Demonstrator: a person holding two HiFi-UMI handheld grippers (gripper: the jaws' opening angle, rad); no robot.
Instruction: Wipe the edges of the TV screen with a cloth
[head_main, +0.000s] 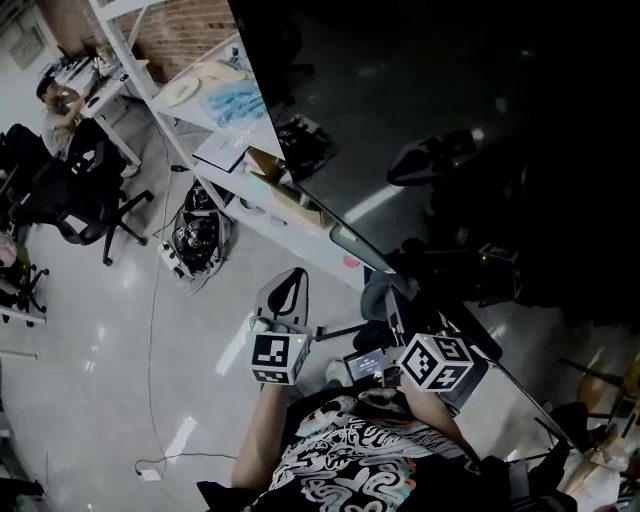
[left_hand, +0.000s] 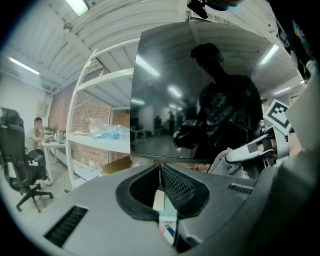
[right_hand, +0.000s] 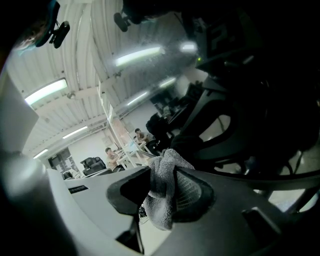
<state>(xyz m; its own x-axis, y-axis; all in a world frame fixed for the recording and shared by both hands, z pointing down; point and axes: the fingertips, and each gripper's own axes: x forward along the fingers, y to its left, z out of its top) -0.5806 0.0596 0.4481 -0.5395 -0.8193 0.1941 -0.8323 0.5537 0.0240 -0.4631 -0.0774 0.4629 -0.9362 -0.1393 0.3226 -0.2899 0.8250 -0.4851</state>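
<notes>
In the head view, two grippers are hovering by the lower edge of the one TV screen (head_main: 450, 100). The left gripper view is showing the left gripper (left_hand: 160, 169) with jaws pressed together and empty. The right gripper view is showing the right gripper (right_hand: 167, 174) clamping the single grey cloth (right_hand: 161, 200) beside that screen.

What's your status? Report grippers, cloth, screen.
Left gripper shut, empty. Right gripper clamped on gray cloth. TV screen right ahead, cloth near its lower edge, contact unclear. Nothing seen in between.
</notes>
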